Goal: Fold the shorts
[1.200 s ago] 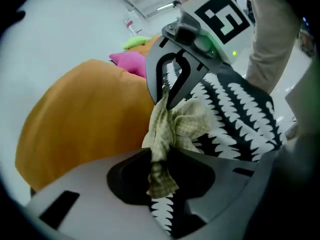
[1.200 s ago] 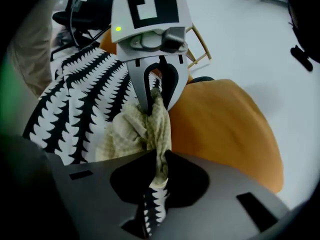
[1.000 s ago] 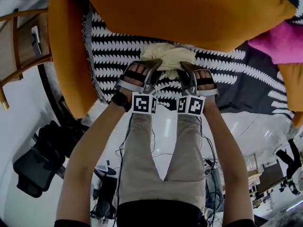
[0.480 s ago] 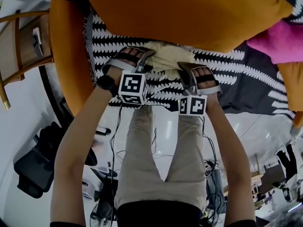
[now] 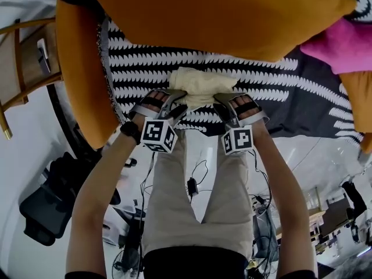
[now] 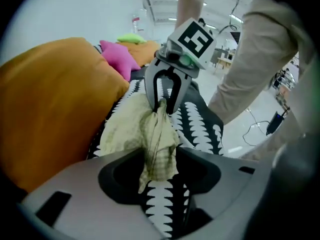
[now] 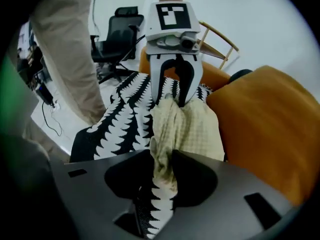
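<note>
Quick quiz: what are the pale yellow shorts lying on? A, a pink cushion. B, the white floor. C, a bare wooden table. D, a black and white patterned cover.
D: in the head view the shorts lie bunched on the black and white patterned cover, whose pattern shows around them on all sides.

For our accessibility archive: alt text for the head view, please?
The left gripper and right gripper, jaws having just closed further, each pinch pale yellow shorts bunched on a black-and-white patterned cover before an orange cushion.
</note>
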A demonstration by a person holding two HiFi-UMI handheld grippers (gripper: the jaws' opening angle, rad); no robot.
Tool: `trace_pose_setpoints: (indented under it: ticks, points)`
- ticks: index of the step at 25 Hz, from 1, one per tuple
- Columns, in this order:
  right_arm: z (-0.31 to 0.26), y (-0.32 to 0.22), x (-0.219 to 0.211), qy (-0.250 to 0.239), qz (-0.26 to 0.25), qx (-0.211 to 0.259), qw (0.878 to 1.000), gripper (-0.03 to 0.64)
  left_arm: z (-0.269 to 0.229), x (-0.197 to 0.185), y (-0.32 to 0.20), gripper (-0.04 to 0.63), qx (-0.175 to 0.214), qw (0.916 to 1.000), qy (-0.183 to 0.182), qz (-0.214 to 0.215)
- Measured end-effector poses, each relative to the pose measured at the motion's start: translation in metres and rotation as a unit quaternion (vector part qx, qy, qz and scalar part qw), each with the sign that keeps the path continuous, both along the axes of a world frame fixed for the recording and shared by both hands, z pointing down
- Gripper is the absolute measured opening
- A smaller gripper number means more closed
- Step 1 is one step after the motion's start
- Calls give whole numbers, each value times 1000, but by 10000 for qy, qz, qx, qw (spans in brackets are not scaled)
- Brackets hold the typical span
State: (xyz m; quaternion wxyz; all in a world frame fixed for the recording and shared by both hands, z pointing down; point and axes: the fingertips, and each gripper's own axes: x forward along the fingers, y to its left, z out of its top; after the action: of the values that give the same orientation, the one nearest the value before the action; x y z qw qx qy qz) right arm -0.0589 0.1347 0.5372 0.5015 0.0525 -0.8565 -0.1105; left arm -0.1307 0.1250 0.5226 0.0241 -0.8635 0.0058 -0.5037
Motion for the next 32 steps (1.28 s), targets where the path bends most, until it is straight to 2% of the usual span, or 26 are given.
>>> trace_pose_setpoints:
  ticks: [2, 4, 5, 6, 7, 9, 10, 11, 12, 14, 15, 16, 17, 18, 20, 23, 26, 29, 32]
  points:
    - [-5, -7, -2, -68, 149, -154, 9997, 164, -26, -1, -10, 215, 139, 9984, 485, -240]
    - [-18, -13, -8, -77, 112, -132, 9998, 164, -80, -3, -37, 201, 729, 9912, 1023, -414]
    - [-24, -15, -11, -72, 64, -108, 9999, 166, -104, -2, -52, 172, 1074, 9862, 1168, -473]
    - [-29, -16, -13, -63, 26, -89, 9999, 167, -118, 0, -66, 112, 1335, 9828, 1184, -479]
    - [-32, -17, -13, -48, 12, -84, 10000, 169, -120, 5, -75, 73, 1436, 9827, 1096, -404]
    - [-35, -12, -11, -16, 65, -154, 9999, 184, -93, 15, -72, 61, 1235, 9898, 706, 77]
    - [-36, -8, -10, -24, 129, -231, 9996, 201, -73, 17, -65, 111, 1102, 9919, 447, 449]
    - [-40, -4, -10, -69, 213, -313, 9993, 230, -57, 17, -59, 195, 1019, 9914, 207, 797]
    - [-46, -1, -11, -175, 335, -380, 9986, 243, -45, 15, -56, 212, 973, 9900, 42, 1021]
    - [-71, 0, -9, -634, 851, -515, 9930, 242, -38, 14, -58, 227, 869, 9906, -56, 1058]
    - [-88, -5, -7, -968, 1266, -609, 9853, 239, -39, 16, -60, 239, 793, 9922, -39, 966]
    - [-104, -14, -4, -1301, 1696, -689, 9745, 203, -41, 18, -63, 252, 703, 9939, -11, 848]
    - [-114, -25, -4, -1526, 2017, -720, 9648, 190, -43, 18, -67, 276, 596, 9957, 17, 714]
    - [-116, -36, -6, -1564, 2142, -698, 9617, 190, -46, 17, -72, 331, 475, 9971, 43, 589]
    - [-99, -53, -9, -1167, 1894, -634, 9729, 192, -51, 13, -76, 350, 261, 9984, 60, 505]
    - [-68, -61, -6, -402, 1241, -738, 9887, 228, -57, 7, -68, 359, 167, 9958, -116, 888]
    - [-67, -66, -3, -118, 1017, -867, 9910, 277, -58, -3, -65, 360, 298, 9908, -393, 1264]
    - [-64, -64, -3, 89, 913, -1010, 9906, 291, -46, -11, -60, 360, 204, 9900, -543, 1286]
    - [-45, -54, -1, 280, 834, -1066, 9904, 291, -25, -11, -54, 373, 271, 9906, -592, 1202]
